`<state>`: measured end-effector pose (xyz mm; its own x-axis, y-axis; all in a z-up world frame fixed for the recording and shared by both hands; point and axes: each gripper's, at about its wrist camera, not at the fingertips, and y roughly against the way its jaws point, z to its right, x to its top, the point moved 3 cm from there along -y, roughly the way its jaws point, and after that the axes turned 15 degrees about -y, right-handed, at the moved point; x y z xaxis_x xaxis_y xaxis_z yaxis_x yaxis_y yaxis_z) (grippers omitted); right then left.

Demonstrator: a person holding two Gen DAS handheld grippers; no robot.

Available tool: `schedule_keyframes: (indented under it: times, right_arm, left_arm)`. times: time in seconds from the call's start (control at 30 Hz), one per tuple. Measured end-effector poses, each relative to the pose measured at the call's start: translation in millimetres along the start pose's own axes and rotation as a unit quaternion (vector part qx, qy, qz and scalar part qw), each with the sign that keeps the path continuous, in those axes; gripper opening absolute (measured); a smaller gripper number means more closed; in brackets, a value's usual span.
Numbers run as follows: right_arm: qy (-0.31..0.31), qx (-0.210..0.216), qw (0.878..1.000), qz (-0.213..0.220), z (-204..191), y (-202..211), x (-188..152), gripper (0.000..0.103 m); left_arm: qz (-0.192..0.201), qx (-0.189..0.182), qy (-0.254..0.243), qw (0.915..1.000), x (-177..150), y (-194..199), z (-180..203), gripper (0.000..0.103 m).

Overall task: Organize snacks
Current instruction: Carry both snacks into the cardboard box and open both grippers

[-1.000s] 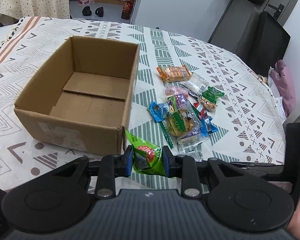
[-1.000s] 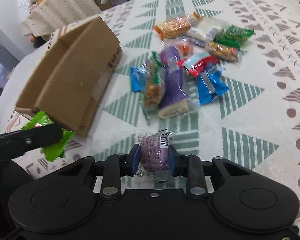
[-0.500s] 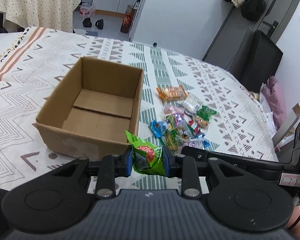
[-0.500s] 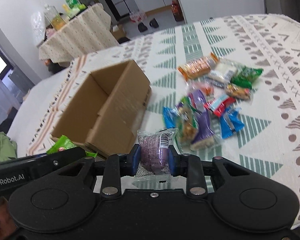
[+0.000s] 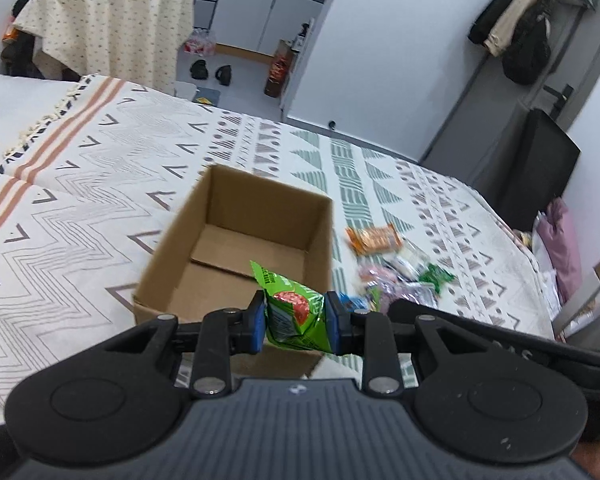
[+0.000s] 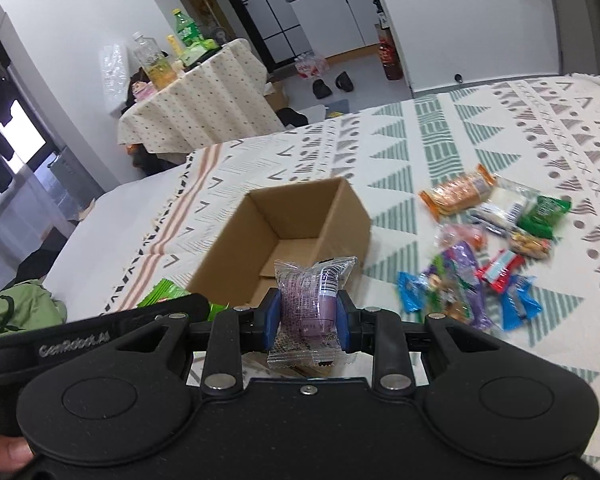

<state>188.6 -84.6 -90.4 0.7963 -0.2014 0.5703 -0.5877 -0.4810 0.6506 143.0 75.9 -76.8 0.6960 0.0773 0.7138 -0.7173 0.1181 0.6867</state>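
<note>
Hovering grippers above box

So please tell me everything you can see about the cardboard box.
The cardboard box is plain brown corrugated card, rectangular, open at the top with no snacks inside. Two bottom flaps meet along a seam on its floor. It stands upright on the patterned bedspread, with the snack pile lying beside it, apart from it. Neither gripper touches it.

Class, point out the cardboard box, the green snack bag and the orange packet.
cardboard box (image 5: 320, 240): left wrist view, inner right wall.
green snack bag (image 5: 296, 312): left wrist view, middle of the bag, between the jaws.
orange packet (image 6: 456, 194): right wrist view, middle of the wrapper.
</note>
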Motion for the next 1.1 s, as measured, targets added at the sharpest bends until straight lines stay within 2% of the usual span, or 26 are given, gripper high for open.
schedule_keyframes:
  times: [0.2, 0.33, 0.4, 0.5, 0.53, 0.6, 0.67, 0.73, 0.9, 1.03, 1.1]
  right_arm:
    - [0.0, 0.01, 1.0, -0.001, -13.3, -12.6, 4.7, 0.028]
    - [-0.004, 0.019, 1.0, -0.007, -20.8, -22.3, 6.3, 0.028]
    - [-0.009, 0.022, 1.0, -0.009, -23.0, -26.9, 6.9, 0.029]
    - [-0.014, 0.035, 0.999, -0.019, -25.6, -31.5, 7.1, 0.032]
    - [-0.017, 0.039, 0.999, -0.019, -25.9, -31.7, 7.3, 0.035]
    - [-0.021, 0.038, 0.999, -0.017, -24.8, -30.4, 8.0, 0.057]
    - [-0.019, 0.026, 0.999, -0.007, -22.2, -26.7, 8.4, 0.067]
    - [-0.017, 0.016, 1.0, -0.002, -16.8, -22.3, 8.7, 0.069]
    - [-0.028, -0.009, 0.999, 0.023, 6.4, -5.5, 8.6, 0.088]
    - [-0.033, -0.028, 0.998, 0.039, 27.4, 8.7, 7.5, 0.094]
    - [-0.033, -0.036, 0.998, 0.047, 35.6, 15.8, 8.5, 0.1]
  left_arm:
    - [0.007, 0.02, 0.018, 0.9996, 10.1, -5.8, -20.8, 0.029]
    - [-0.011, 0.054, 0.028, 0.9981, 12.4, -13.2, -30.8, 0.048]
    - [-0.014, 0.059, 0.032, 0.9977, 11.6, -13.4, -35.7, 0.055]
    - [-0.015, 0.064, 0.038, 0.9971, 10.1, -11.4, -41.9, 0.07]
    - [-0.017, 0.068, 0.039, 0.9968, 9.6, -10.9, -43.3, 0.074]
    - [-0.02, 0.07, 0.042, 0.9964, 9.3, -10.7, -44.7, 0.077]
    - [-0.033, 0.062, 0.046, 0.9965, 8.4, -12.4, -45.0, 0.079]
    - [-0.044, 0.06, 0.051, 0.9959, 6.9, -13.5, -45.0, 0.081]
    - [-0.045, 0.059, 0.047, 0.9961, 2.0, -12.0, -35.5, 0.087]
    - [-0.049, 0.057, 0.04, 0.9963, -2.1, -12.8, -25.4, 0.095]
    - [-0.052, 0.06, 0.03, 0.9964, -3.4, -13.7, -18.0, 0.098]
